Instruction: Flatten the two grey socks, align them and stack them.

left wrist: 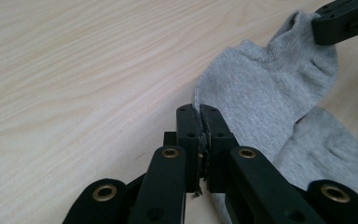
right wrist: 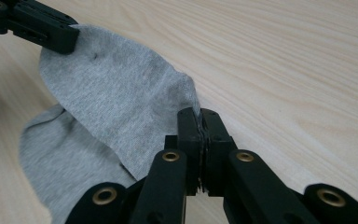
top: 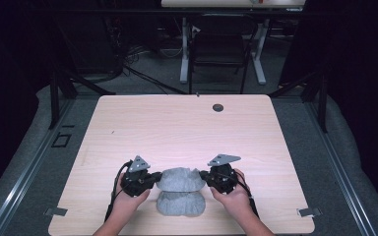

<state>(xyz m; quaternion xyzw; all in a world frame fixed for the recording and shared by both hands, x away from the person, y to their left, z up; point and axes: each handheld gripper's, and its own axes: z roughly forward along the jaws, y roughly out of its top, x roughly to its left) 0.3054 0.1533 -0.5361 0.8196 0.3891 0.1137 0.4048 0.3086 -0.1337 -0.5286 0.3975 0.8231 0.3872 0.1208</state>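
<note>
Sock [top: 179, 191], grey and limp, lies near the surface's [top: 177, 128] near edge, its opposite edges pinched by left gripper [top: 150, 180] and right gripper [top: 207, 178], jaws clamped; light, floppy, best held at edges.

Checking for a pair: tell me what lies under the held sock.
A second grey sock lies on the table under the lifted sock. Its far part is covered, so its full shape cannot be seen.

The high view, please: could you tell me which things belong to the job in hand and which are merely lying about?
In the job:
grey sock
left gripper, shut on it
right gripper, shut on it

Lying about:
dark round spot on the table
chair beyond
</note>
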